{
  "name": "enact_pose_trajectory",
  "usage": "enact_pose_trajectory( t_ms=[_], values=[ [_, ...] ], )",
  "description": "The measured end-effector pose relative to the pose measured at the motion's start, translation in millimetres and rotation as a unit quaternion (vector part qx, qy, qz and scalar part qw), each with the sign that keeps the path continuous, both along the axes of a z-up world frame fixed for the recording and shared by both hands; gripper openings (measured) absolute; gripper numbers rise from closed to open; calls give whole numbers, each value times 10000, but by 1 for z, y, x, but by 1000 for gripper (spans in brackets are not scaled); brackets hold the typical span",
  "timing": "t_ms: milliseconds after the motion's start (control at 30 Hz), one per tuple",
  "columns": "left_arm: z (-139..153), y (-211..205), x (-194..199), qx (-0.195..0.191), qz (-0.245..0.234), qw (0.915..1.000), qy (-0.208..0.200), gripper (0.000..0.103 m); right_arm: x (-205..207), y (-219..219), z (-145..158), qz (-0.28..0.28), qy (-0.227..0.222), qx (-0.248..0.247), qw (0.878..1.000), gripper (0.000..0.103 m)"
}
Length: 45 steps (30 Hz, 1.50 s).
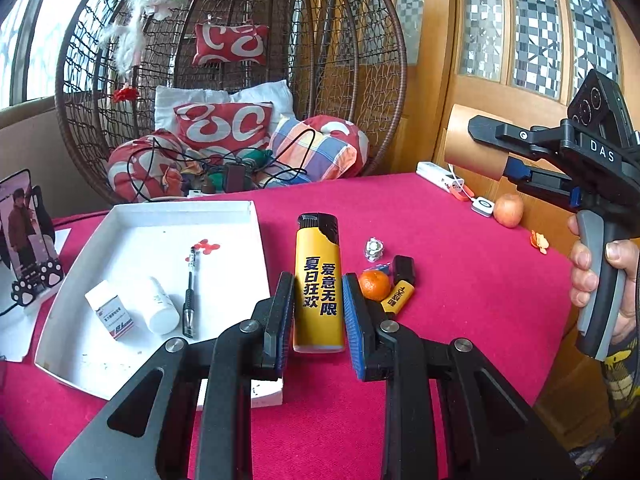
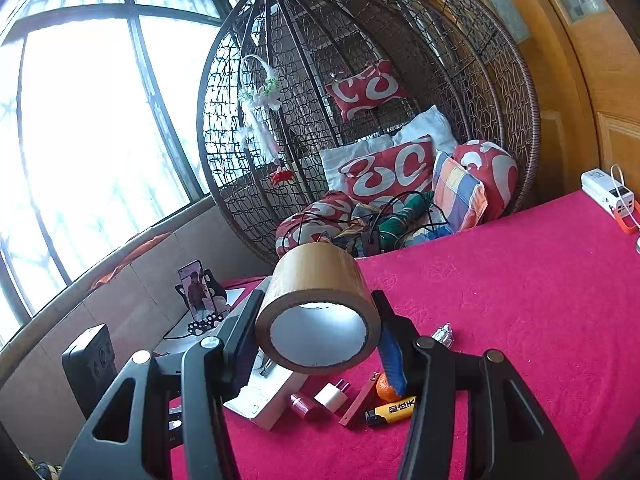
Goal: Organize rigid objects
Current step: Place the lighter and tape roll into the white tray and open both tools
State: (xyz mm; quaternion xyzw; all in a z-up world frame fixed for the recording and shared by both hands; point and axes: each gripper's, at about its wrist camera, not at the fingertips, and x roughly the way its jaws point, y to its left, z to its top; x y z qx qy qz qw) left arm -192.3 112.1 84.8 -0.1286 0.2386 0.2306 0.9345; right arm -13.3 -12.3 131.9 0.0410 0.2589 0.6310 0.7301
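- The tall yellow plastic lighter with a black cap and dark blue lettering (image 1: 319, 284) is clamped in my left tongs (image 1: 319, 316), lifted above the red cloth-covered table (image 1: 460, 260). The blue pads (image 1: 354, 320) press its two side walls near the lower half, which I judge keeps it from swinging.
- Its long axis runs away from me along the fingers, black cap at the far end and flat base nearest my wrist, printed face up.
- My right tongs (image 2: 320, 344) are closed on the brown roll of packing tape with a pale inner core (image 2: 318, 312), held clear of the table. The jaws bear on its outer wall from either side; the core's axis points back toward my wrist camera and a little downward, the open bore facing me.
- Just left of the lighter lies the shallow white cardboard tray (image 1: 244, 216), already holding two white pill bottles (image 1: 132, 308) and a black pen (image 1: 190, 292). I take it as the collecting place, so both held things are probably bound there.
- To the right, loose on the cloth: a small orange tangerine (image 1: 374, 285), a smaller yellow lighter (image 1: 398, 296) and a bit of crumpled foil (image 1: 374, 249).
- Further off sits a reddish apple (image 1: 508, 210).
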Motion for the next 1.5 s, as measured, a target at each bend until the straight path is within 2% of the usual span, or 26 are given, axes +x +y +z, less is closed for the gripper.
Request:
enact_pose_trajectory(
  t_ms=[133,267,467,567,800,900,1000,1033,1067,1100,1133,1167,1233,1367,1500],
  values=[
    [2,27,-15,-7,322,9995,-60,23,-11,26,0,201,-57,-142,9997,52],
    [2,69,-26,-186,671,9975,-105,23,-22,56,-4,394,-39,-326,9987,52],
    [-9,145,-37,-794,1258,9888,-121,23,-39,112,-21,578,-107,-720,9957,52],
    [-17,171,-39,-903,1529,9841,-80,23,-46,138,-34,679,-24,-923,9934,52],
    [-33,190,-28,-989,1889,9770,35,23,-65,188,-69,783,1,-1418,9868,52],
    [-35,190,-29,-1089,1945,9748,-78,23,-74,200,-88,834,-22,-1629,9831,52],
    [-33,185,-31,-1007,2020,9742,-79,24,-82,205,-101,798,-171,-1731,9815,52],
    [-32,183,-33,-974,2065,9735,-87,28,-83,205,-104,797,-209,-1740,9813,52],
    [-30,181,-35,-951,2114,9727,-111,48,-85,205,-106,779,-222,-1720,9818,53],
    [-28,178,-38,-934,2166,9716,-163,81,-85,203,-106,749,-227,-1664,9829,53],
    [-26,175,-41,-912,2212,9707,-248,92,-85,200,-105,751,-229,-1609,9838,56],
    [-24,171,-45,-864,2286,9691,-338,103,-86,198,-103,748,-248,-1561,9846,76],
    [-21,160,-50,-770,2454,9655,-398,103,-87,190,-98,676,-346,-1389,9874,103],
    [-18,137,-57,-816,2400,9650,-670,103,-88,163,-85,479,-652,-1160,9899,103],
    [-11,114,-57,-755,2204,9687,-851,103,-77,124,-71,162,-704,-789,9943,103]
  ],
)
